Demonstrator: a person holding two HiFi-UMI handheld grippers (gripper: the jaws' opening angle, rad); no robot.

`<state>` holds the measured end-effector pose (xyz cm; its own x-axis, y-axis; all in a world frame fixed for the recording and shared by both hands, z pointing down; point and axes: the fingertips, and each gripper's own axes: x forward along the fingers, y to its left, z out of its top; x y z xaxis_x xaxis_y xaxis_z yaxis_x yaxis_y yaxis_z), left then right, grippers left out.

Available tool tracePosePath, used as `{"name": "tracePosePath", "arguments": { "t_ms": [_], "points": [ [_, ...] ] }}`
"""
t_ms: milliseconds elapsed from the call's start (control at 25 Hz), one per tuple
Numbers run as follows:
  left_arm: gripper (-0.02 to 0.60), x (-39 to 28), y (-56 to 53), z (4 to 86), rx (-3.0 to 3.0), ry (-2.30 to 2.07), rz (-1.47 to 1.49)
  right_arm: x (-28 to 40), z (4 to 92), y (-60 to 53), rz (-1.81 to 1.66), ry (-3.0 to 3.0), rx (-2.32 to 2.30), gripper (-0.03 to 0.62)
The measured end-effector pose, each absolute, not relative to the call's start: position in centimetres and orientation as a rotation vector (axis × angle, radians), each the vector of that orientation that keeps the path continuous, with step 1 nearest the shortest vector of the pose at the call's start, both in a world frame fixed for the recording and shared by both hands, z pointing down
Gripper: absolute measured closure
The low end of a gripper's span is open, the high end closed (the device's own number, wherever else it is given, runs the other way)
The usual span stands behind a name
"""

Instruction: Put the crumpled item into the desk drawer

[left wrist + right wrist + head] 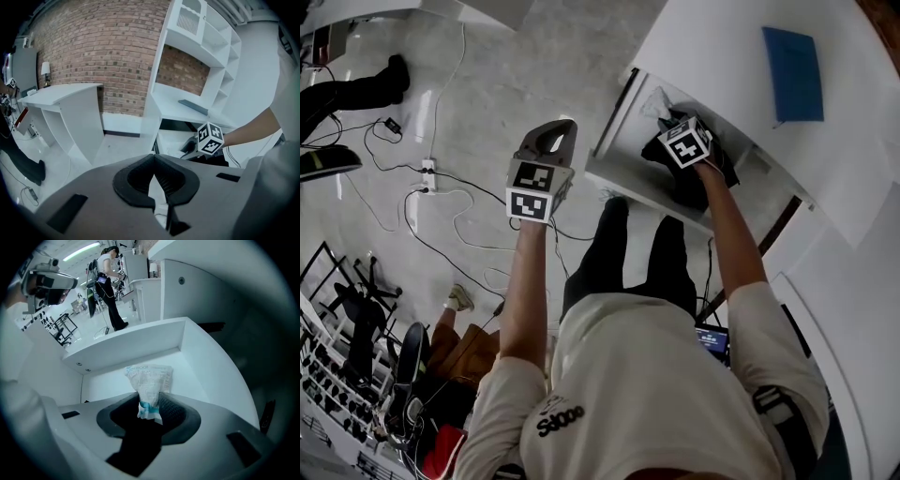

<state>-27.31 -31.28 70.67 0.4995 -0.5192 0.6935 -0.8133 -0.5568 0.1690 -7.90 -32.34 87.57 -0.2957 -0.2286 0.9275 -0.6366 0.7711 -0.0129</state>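
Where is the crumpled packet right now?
Right gripper view, centre: the crumpled packet is pinched in the right gripper, held down inside the open white drawer.

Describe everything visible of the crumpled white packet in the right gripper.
The crumpled white plastic packet has faint teal print along its top edge and a teal band lower down. It stands upright, fanned wide above and pinched narrow where the right gripper clamps it between dark ribbed pads. Behind it is the open white drawer; whether it touches the drawer floor is unclear.
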Motion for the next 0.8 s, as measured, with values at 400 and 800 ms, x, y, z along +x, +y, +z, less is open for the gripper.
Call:
{"name": "tracePosePath", "arguments": {
  "t_ms": [400,800],
  "points": [
    [0.563,-25.8,-31.0,69.8,2.280,-1.101,0.774,-6.8,84.9,-32.1,0.601,-1.921,0.795,0.433],
    [0.563,-22.8,-31.0,64.1,2.297,-1.182,0.616,-3.5,74.1,-29.2,0.584,-1.970,0.975,0.563]
  ]
}}
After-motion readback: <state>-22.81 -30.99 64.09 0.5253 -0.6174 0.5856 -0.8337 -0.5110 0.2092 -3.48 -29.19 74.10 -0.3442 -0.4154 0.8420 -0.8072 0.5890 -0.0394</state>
